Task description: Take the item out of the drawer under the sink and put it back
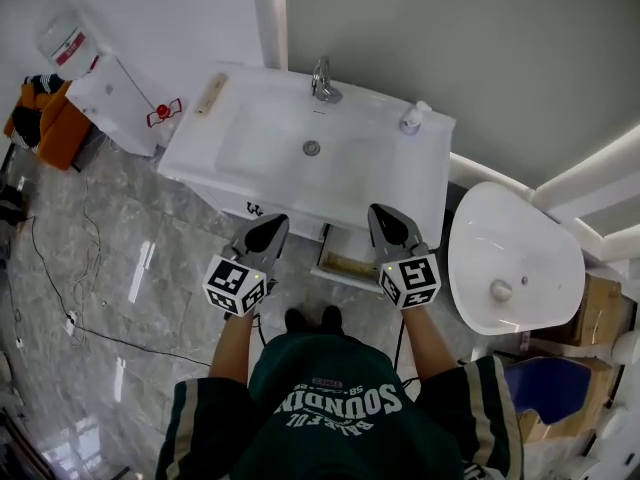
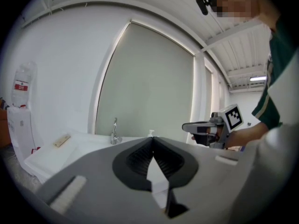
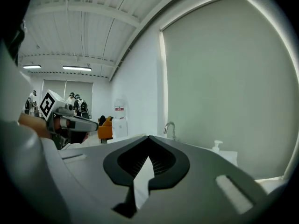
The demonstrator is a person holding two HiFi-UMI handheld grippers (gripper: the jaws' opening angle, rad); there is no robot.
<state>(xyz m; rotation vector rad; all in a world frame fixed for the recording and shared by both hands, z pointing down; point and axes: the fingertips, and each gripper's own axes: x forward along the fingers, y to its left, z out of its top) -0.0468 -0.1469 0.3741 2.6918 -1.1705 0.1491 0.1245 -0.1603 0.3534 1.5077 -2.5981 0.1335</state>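
Observation:
The white sink cabinet [image 1: 230, 183] stands before me with its lower drawer [image 1: 326, 271] pulled out. A tan flat item [image 1: 352, 264] lies inside it. My left gripper [image 1: 271, 225] hovers over the cabinet's front edge, left of the drawer, jaws shut and empty. My right gripper [image 1: 381, 216] is held just right of the drawer, also shut with nothing in it. In the left gripper view the left gripper [image 2: 153, 139] points at the faucet [image 2: 114, 132], and the right gripper [image 2: 202, 127] shows beside it. In the right gripper view the right gripper [image 3: 148, 138] is level with the faucet [image 3: 170, 127].
A faucet [image 1: 322, 80], a soap dispenser [image 1: 412, 118] and a tan bar [image 1: 211, 94] sit on the sink top. A white toilet [image 1: 510, 258] is close on the right, with cardboard boxes [image 1: 600, 313] behind it. A water dispenser [image 1: 115, 93] stands left; a cable [image 1: 80, 298] crosses the floor.

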